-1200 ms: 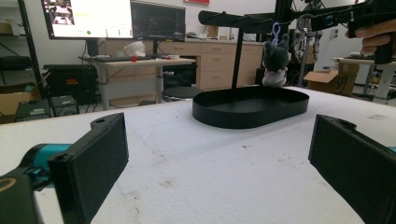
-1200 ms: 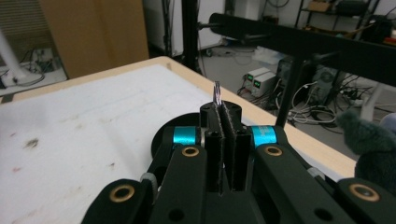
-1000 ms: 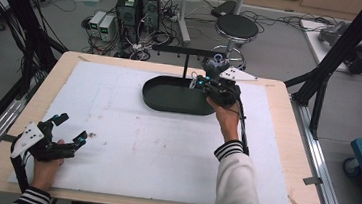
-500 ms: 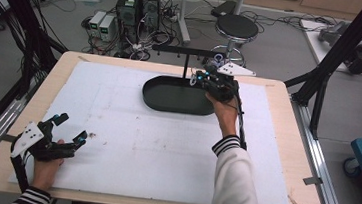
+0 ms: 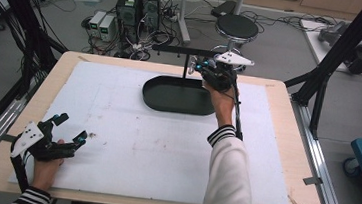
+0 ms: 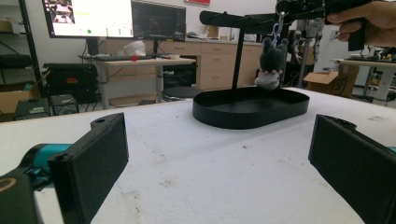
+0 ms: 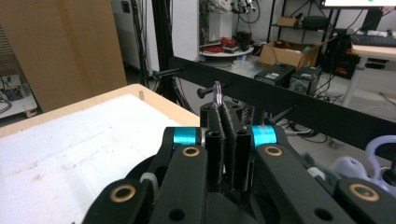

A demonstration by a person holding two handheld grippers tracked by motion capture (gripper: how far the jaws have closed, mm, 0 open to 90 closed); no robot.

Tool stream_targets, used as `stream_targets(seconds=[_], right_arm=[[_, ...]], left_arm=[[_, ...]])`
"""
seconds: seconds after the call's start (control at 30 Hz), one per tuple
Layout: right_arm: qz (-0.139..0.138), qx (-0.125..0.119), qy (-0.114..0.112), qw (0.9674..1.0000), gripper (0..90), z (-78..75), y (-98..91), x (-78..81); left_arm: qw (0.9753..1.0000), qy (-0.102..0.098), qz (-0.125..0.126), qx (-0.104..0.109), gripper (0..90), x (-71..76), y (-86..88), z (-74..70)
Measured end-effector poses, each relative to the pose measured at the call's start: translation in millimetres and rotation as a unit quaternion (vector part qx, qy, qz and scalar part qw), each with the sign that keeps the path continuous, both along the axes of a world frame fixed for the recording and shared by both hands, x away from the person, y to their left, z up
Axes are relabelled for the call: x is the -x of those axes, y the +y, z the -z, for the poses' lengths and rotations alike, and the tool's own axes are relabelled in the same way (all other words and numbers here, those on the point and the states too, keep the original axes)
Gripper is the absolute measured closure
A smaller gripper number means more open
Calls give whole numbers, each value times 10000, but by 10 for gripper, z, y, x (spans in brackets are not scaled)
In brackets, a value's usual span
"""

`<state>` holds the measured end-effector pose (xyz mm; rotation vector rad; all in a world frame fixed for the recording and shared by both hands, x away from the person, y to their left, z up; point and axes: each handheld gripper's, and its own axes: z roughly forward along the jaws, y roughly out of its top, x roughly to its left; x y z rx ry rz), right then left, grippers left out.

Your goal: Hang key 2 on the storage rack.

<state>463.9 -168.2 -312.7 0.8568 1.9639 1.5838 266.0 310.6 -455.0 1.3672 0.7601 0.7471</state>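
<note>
My right gripper (image 7: pixel 227 154) pinches the toy's (image 6: pixel 271 65) clip (image 7: pixel 217 95) beside the rack's (image 7: pixel 280 98) peg (image 7: pixel 208 91); a misaimed clip could miss. My left gripper (image 5: pixel 70 131) rests wide open, empty.

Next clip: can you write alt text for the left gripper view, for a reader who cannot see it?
A small dark plush keychain hangs over the far end of a black oval tray, held by its clip in the right gripper beside a black peg rack. In the foreground, the left gripper has its two black jaws wide apart above the white foam mat.
</note>
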Motion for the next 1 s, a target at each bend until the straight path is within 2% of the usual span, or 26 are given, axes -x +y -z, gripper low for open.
stream_targets(seconds=[0.23, 0.5, 0.57, 0.67, 1.0], right_arm=[[122, -46, 70, 9999, 886, -10, 27, -90], [252, -105, 253, 9993, 886, 41, 2, -162], [283, -121, 198, 9993, 886, 45, -3, -172], [311, -132, 283, 9990, 886, 67, -19, -190], [453, -318, 396, 9977, 885, 121, -79, -245]], left_arm=[[10000, 11, -6, 6, 53, -1, 2, 0], [10000, -1, -5, 12, 53, -2, 1, 1], [10000, 0, -8, 12, 53, -2, 0, 1], [10000, 0, 3, -3, 53, -1, 1, 0], [10000, 2, -3, -28, 53, 2, 0, 0]])
